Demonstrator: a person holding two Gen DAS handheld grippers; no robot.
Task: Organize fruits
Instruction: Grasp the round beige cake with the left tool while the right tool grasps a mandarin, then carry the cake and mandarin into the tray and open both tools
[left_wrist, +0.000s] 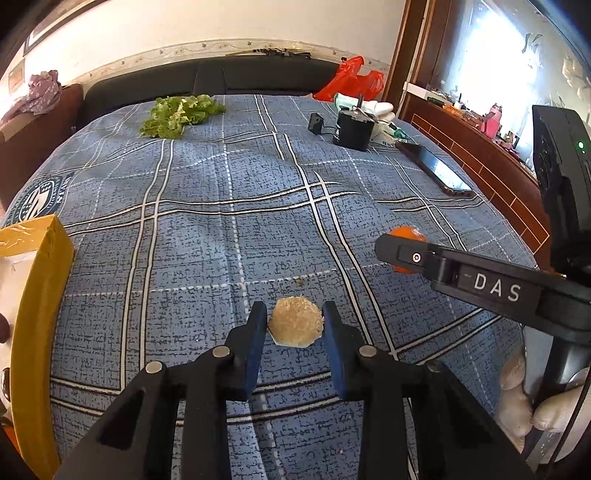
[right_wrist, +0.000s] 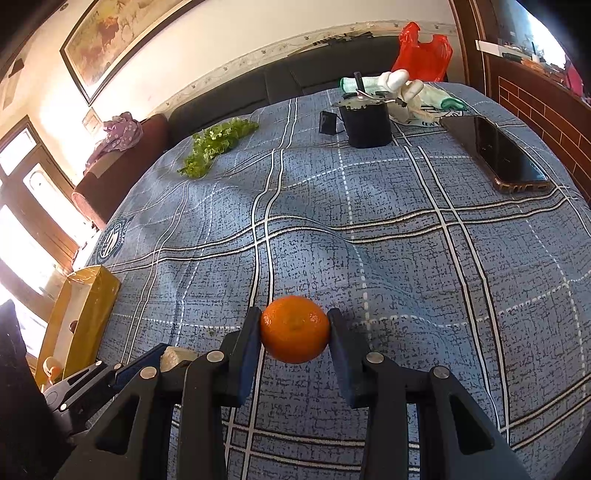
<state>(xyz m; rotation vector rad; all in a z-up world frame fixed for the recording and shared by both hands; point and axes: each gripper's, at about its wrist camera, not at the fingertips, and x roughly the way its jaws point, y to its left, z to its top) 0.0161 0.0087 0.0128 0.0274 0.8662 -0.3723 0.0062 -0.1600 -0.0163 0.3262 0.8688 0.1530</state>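
Observation:
A round tan, rough-skinned fruit (left_wrist: 295, 320) lies on the blue plaid bedspread (left_wrist: 229, 236), between the blue pads of my left gripper (left_wrist: 294, 317); the jaws stand close on both sides, with thin gaps showing. My right gripper (right_wrist: 294, 328) is shut on an orange (right_wrist: 294, 329), both pads pressed to its sides. The orange also shows in the left wrist view (left_wrist: 406, 236), mostly hidden behind the right gripper's finger. The tan fruit peeks out at the lower left of the right wrist view (right_wrist: 177, 356).
A yellow cardboard box (left_wrist: 37, 295) with small fruits inside stands at the left edge (right_wrist: 88, 314). Lettuce (left_wrist: 181, 114), a black container (left_wrist: 352, 129), a phone (left_wrist: 436, 170), gloves and a red bag (left_wrist: 351, 81) lie at the far side of the bed.

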